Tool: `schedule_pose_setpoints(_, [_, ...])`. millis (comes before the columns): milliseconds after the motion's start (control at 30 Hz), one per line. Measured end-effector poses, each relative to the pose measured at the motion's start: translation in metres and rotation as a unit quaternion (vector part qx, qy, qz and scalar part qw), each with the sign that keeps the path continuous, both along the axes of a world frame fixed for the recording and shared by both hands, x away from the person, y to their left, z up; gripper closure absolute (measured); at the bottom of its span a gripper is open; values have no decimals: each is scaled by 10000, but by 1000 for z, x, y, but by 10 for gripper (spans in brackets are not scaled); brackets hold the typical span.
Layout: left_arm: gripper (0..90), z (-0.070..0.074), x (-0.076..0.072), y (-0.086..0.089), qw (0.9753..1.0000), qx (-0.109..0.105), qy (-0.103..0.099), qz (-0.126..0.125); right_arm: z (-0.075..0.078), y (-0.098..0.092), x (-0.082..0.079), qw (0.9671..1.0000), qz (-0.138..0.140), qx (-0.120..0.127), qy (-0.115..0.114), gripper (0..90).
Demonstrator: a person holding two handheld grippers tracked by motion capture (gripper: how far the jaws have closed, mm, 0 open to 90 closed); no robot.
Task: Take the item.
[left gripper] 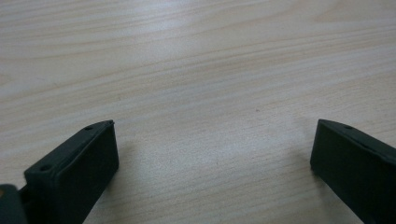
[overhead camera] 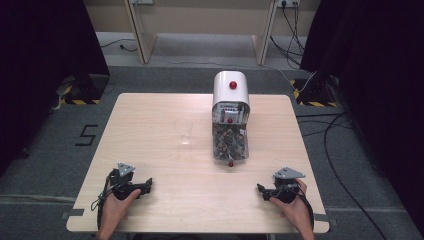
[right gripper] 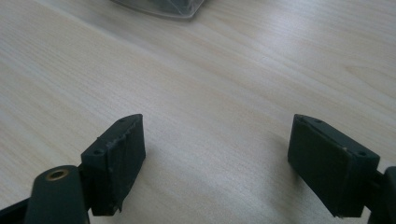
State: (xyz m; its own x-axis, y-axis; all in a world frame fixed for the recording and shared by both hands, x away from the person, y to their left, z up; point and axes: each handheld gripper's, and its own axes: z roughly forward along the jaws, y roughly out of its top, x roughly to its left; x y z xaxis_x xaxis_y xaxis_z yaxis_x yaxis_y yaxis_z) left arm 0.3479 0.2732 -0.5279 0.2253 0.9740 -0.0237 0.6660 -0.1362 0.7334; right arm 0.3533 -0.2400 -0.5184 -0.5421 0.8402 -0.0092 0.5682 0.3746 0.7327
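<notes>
Your two hands enter from the near edge of the table (overhead camera: 150, 107), each holding a gripper low over the bare wood. Left gripper (overhead camera: 143, 187): near the front-left corner, jaws pointing toward the table's middle; in the left gripper view (left gripper: 212, 144) the jaws stand wide apart with nothing but wood grain between them, so the tool is released. Right gripper (overhead camera: 261, 189): near the front-right corner, jaws pointing inward toward the left one; in the right gripper view (right gripper: 215, 149) its jaws are likewise spread and empty, also released. Neither tool touches any object.

Cup (overhead camera: 184, 130): clear, upright, standing at mid-table, well apart from both grippers and nearer your left one. Dispenser (overhead camera: 230, 117): just to the right of the cup but not touching it; white rounded top with a red knob (overhead camera: 233, 85), a clear lower body filled with small dark pieces, and a second red knob at its near end. Its clear near edge (right gripper: 159, 8) appears at the top of the right gripper view.
</notes>
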Motion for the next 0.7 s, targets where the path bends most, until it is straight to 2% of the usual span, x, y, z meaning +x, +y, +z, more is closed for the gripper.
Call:
schedule_pose_setpoints(200, [4, 0, 0, 0, 10000, -7, 1, 4, 0, -1, 2, 10000, -12, 36, -19, 242])
schedule_pose_setpoints(400, [6, 0, 0, 0, 10000, -17, -5, 8, 5, -1, 4, 9995, -96, 221, -185, 255])
schedule_pose_setpoints(533, [6, 0, 0, 0, 10000, -12, -4, 8, 18, 7, 10, 9984, -38, 299, -472, 276])
schedule_pose_setpoints(700, [6, 0, 0, 0, 10000, -8, -1, 16, 31, 18, 15, 9966, 56, 462, -682, 302])
